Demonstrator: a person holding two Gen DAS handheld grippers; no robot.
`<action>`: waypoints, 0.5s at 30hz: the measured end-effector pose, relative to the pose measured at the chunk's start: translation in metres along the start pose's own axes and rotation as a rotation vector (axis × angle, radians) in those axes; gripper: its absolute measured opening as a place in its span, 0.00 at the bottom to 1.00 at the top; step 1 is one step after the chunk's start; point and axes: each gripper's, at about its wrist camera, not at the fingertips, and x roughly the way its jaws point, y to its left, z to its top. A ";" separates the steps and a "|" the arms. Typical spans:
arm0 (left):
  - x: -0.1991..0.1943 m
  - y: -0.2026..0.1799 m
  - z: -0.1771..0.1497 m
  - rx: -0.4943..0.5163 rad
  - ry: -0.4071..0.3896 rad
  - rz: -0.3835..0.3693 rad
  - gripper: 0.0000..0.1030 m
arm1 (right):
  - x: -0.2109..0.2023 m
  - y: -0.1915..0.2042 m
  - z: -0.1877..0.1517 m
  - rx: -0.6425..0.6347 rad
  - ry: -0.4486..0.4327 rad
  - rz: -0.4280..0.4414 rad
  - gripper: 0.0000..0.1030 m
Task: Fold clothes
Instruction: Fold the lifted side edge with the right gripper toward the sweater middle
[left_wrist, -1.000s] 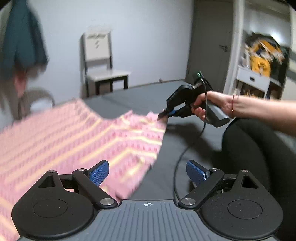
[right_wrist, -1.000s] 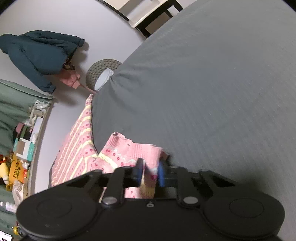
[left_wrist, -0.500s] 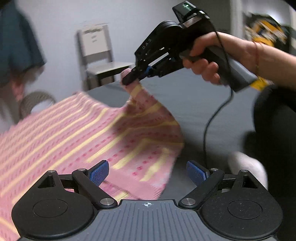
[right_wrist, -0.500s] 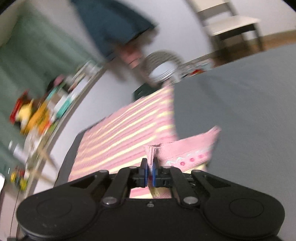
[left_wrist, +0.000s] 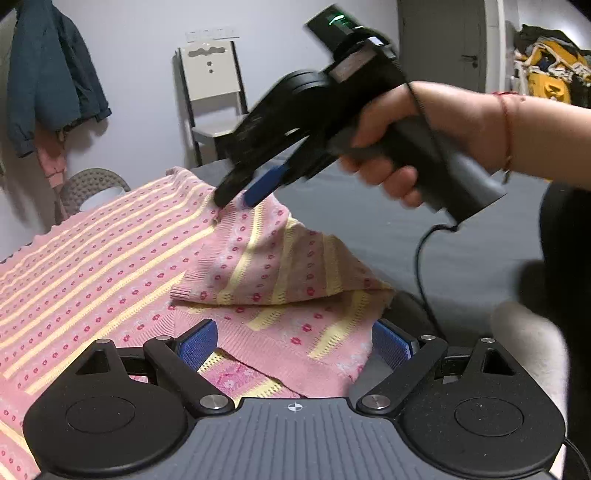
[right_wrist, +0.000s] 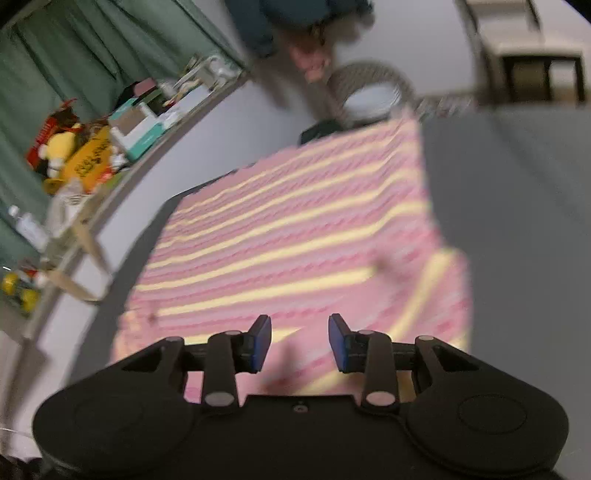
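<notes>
A pink knitted garment (left_wrist: 110, 266) with yellow stripes and red dots lies spread on the dark grey bed (left_wrist: 424, 236). One sleeve or corner (left_wrist: 273, 266) is folded over onto its body. My right gripper (left_wrist: 238, 195), held in a hand, hovers at the top of that fold; its jaws are opening and nothing is pressed between the blue pads (right_wrist: 262, 341). The garment (right_wrist: 295, 236) lies under them, blurred. My left gripper (left_wrist: 295, 341) stands wide open just above the garment's near edge, gripping nothing.
A white chair (left_wrist: 214, 99) stands by the far wall, a dark jacket (left_wrist: 48, 74) hangs at the left, a round stool (left_wrist: 92, 184) sits beyond the bed. A cluttered shelf (right_wrist: 92, 147) runs along green curtains. The right gripper's cable (left_wrist: 424, 266) trails over the bed.
The right gripper carried the garment's corner leftward over its body, rolled upright, and let it go; the corner now lies folded. My left gripper sank closer to the garment.
</notes>
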 end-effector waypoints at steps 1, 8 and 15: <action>0.002 0.002 0.001 -0.028 -0.004 0.004 0.89 | -0.004 -0.005 0.003 0.001 -0.008 -0.037 0.32; -0.003 0.041 0.005 -0.251 -0.004 0.003 0.89 | -0.004 0.025 -0.015 -0.308 0.110 0.054 0.32; -0.037 0.094 -0.001 -0.372 0.030 0.157 0.89 | 0.035 0.083 -0.055 -0.582 0.101 0.013 0.27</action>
